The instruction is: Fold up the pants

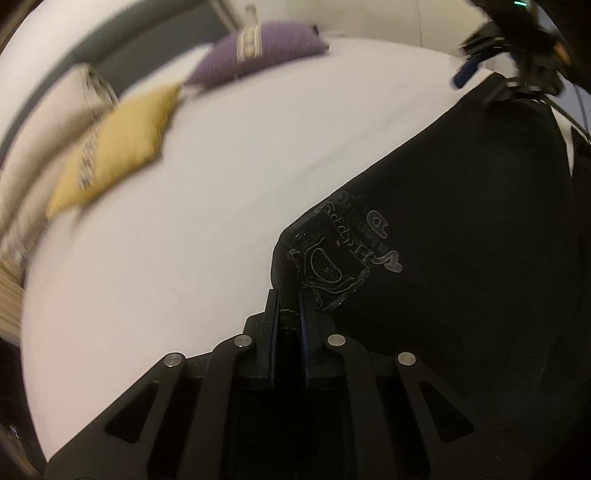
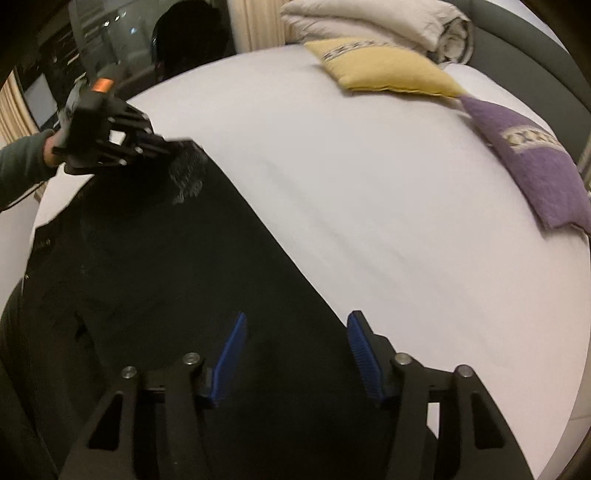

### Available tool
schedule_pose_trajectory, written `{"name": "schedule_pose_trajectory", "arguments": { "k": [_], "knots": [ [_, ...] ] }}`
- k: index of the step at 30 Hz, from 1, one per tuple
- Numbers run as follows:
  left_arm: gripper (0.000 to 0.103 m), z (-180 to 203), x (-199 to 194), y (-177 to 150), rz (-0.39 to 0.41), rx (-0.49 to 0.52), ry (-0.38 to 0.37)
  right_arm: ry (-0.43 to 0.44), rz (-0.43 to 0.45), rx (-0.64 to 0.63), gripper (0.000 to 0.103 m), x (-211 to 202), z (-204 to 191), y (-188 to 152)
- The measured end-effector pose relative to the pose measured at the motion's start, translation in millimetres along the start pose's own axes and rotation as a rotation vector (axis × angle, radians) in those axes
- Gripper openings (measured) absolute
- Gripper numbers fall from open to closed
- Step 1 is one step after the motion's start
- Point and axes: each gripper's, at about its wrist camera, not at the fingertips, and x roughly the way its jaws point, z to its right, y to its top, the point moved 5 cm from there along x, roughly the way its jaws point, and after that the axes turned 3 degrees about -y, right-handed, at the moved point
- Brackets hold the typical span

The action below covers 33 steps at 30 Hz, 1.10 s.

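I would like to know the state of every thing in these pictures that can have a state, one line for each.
left gripper: shut on a corner of the black pants
right gripper: open, over the pants' edge, pads not pressing
black pants: spread on the bed, not yet folded
white bed sheet: smooth, flat
yellow pillow: lying on the bed
purple pillow: lying beside the yellow one
white duvet: rolled up
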Motion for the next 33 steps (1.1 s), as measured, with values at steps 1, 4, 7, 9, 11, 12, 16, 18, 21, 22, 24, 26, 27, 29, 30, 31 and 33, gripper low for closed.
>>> {"name": "schedule_pose_trajectory", "arguments": {
  "k": [1,4,7,9,11,12,16,18,21,22,24,26,27,29,30,31,33],
  "knots": [
    [0.008,4.2,-7.5,-2.4,0.026,0.003,0.012,0.002,-0.004,-0.006,0.06,4.2,0.5,2.1],
    [0.008,15.4,-25.0,-12.1,0.09,0.013,0.049,0.004,-0.028,-0.027,0.059,18.2,1.3,8.6],
    [0.008,19.9,-35.0,-19.2,0.127,0.043,0.078,0.014,-0.063,-0.036,0.059,29.8,5.2,10.5],
    [0.008,24.0,-43.2,-23.1,0.147,0.06,0.088,0.0,-0.072,-0.05,0.059,34.3,8.7,12.3],
    [0.008,34.5,-52.1,-29.2,0.16,0.072,0.091,0.017,-0.079,-0.046,0.059,38.8,12.0,14.9],
    [0.008,34.8,-56.7,-31.3,0.166,0.076,0.093,0.02,-0.088,-0.044,0.059,41.6,13.1,15.4],
    [0.008,42.4,-75.0,-35.2,0.188,0.069,0.083,0.062,-0.183,-0.053,0.03,60.1,11.2,8.5],
    [0.008,47.4,-81.2,-38.9,0.188,0.073,0.082,0.067,-0.182,-0.066,0.014,57.5,10.1,8.7],
    [0.008,47.5,-92.3,-43.1,0.192,0.066,0.086,0.035,-0.161,-0.097,0.007,44.3,9.3,10.1],
    [0.008,46.1,-96.5,-43.4,0.196,0.061,0.086,0.021,-0.152,-0.109,0.006,39.0,8.8,10.4],
    [0.008,45.8,-105.6,-43.8,0.206,0.05,0.09,-0.014,-0.138,-0.137,0.005,28.8,6.9,11.5],
    [0.008,49.8,-117.8,-45.5,0.215,0.041,0.102,-0.064,-0.11,-0.158,0.005,14.2,4.6,14.3],
    [0.008,47.5,-123.6,-44.2,0.22,0.039,0.101,-0.093,-0.091,-0.171,0.005,4.6,2.5,15.2],
    [0.008,52.1,-140.8,-47.8,0.233,0.031,0.103,-0.137,-0.063,-0.188,0.005,-11.3,-2.6,14.7],
    [0.008,55.4,-150.9,-50.6,0.24,0.027,0.103,-0.154,-0.05,-0.195,0.005,-18.7,-6.2,14.1],
    [0.008,55.6,-159.2,-51.7,0.245,0.025,0.1,-0.178,-0.037,-0.209,0.004,-27.0,-12.3,11.8],
    [0.008,65.1,-180.2,-60.2,0.252,0.016,0.091,-0.232,-0.023,-0.244,0.004,-40.8,-28.0,7.0]
  ]
}}
